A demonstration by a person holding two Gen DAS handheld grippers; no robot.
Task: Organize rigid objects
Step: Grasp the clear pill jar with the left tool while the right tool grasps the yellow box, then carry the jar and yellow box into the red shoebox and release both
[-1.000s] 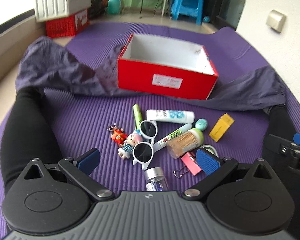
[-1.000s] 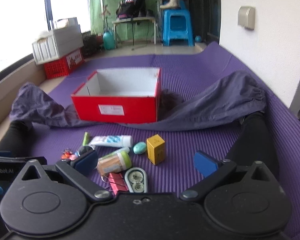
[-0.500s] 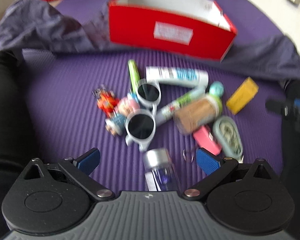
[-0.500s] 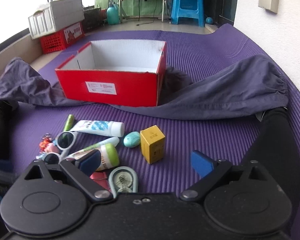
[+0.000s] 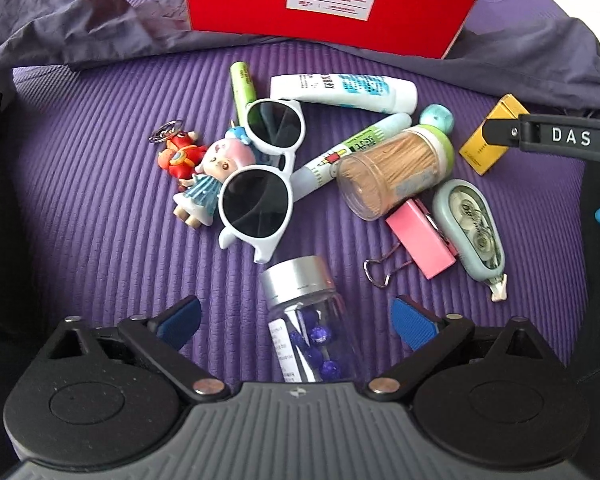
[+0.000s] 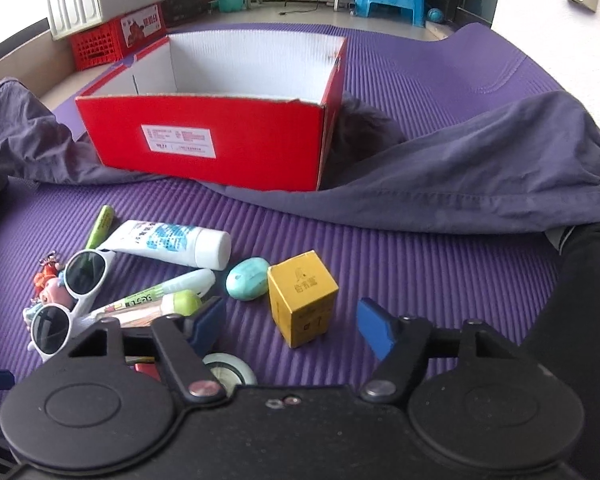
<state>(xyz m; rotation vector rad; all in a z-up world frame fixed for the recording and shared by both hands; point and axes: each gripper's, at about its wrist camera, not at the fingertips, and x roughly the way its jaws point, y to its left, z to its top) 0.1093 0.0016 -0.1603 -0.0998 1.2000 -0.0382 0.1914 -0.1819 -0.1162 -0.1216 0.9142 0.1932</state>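
In the left wrist view a clear bottle (image 5: 300, 280) with a silver cap and blue beads lies on the purple mat between the blue pads of my left gripper (image 5: 296, 318). Its jaws are closing, and the pads stand apart from the bottle. In the right wrist view a small yellow box (image 6: 300, 292) stands upright between the fingers of my right gripper (image 6: 291, 326). These jaws are closing too, with gaps on both sides of the box. The open red box (image 6: 220, 136) sits behind the pile with nothing visible inside.
White sunglasses (image 5: 260, 196), two small dolls, a toothpaste tube (image 5: 340, 88), a toothpick jar (image 5: 396, 168), a pink binder clip (image 5: 420, 236) and a correction tape (image 5: 472, 224) lie clustered. A dark cloth (image 6: 480, 184) lies around the box. A person's black-clad legs flank the mat.
Both grippers have sunk toward the pile and tilted down. The bottle now lies between the left pads. The right jaws have narrowed around the yellow box.
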